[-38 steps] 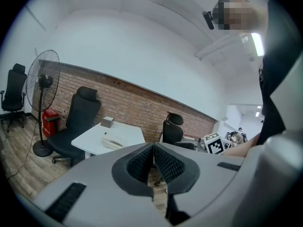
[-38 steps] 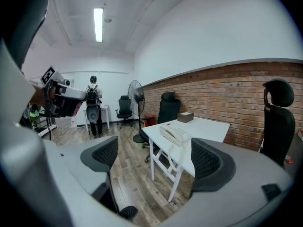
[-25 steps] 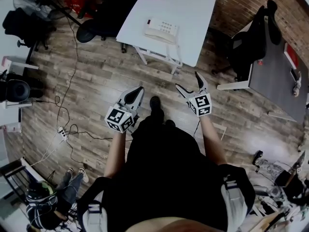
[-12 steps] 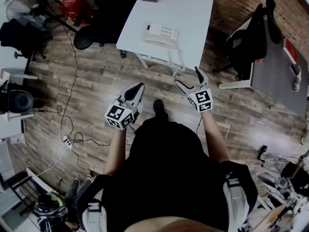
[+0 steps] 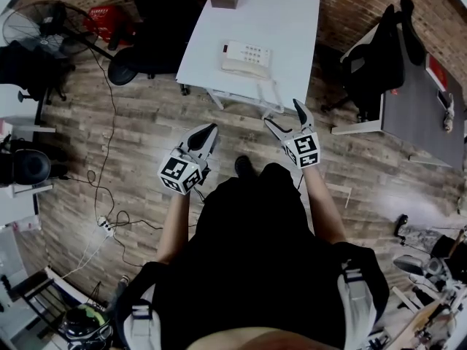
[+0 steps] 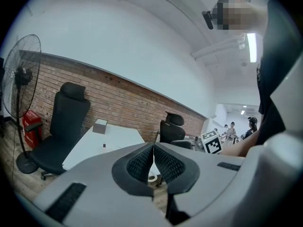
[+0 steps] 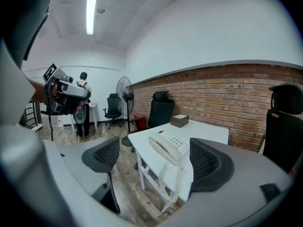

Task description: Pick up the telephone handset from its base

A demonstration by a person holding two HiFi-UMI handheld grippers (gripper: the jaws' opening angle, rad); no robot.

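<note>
On the white table ahead, the telephone handset lies cradled on its base, untouched. The right gripper is spread wide with nothing between its jaws, short of the table's edge. The left gripper is pressed together, empty. By my judgement, the reach, grasp and lift all remain.

- The room is evenly and brightly lit, and a ceiling tube light glows overhead.
- The white surface looks almost washed out.
- Pale glare lies on the wooden floor.
- Strong fisheye bending curves the walls, and the corners are black.
- The near body of the right hand-held gripper is soft and out of focus.
</note>
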